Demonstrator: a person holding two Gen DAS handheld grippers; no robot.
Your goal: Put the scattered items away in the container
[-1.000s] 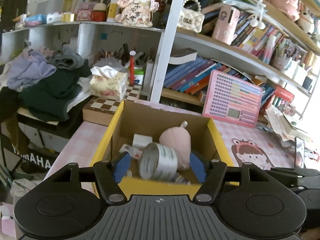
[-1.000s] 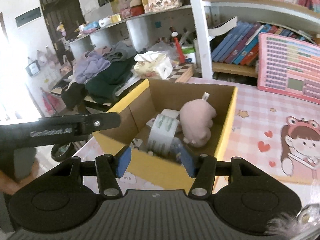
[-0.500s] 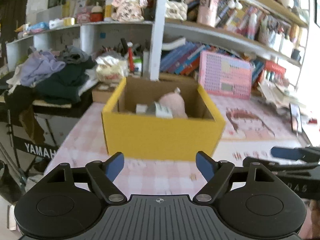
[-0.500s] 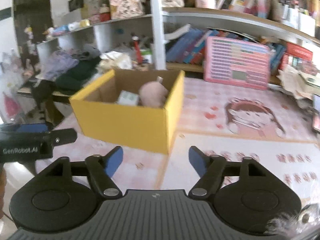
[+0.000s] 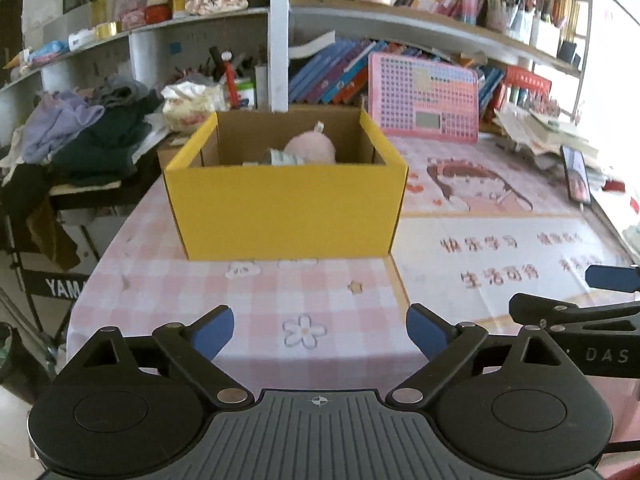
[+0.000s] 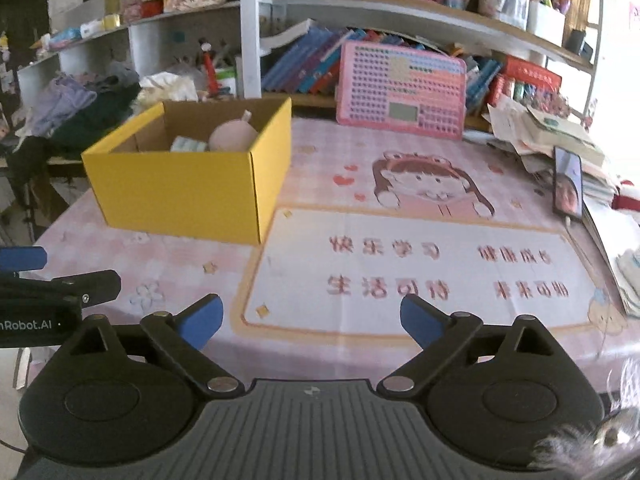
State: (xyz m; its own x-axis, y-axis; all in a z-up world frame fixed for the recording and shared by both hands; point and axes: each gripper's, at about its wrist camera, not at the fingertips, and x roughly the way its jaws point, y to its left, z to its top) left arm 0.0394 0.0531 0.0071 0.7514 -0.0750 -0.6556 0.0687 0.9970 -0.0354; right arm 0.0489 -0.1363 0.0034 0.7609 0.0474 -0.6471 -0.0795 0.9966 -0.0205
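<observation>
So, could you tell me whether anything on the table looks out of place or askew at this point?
Only mildly. The yellow box sits upright with the pink plush inside. A phone lies at the table's right edge beside a sprawling pile of papers. Both tongs, left and right, are open and empty.

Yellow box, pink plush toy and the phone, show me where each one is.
yellow box (image 5: 286, 208), left wrist view, front wall.
pink plush toy (image 5: 310, 149), left wrist view, rounded top.
phone (image 6: 568, 186), right wrist view, screen.
</observation>
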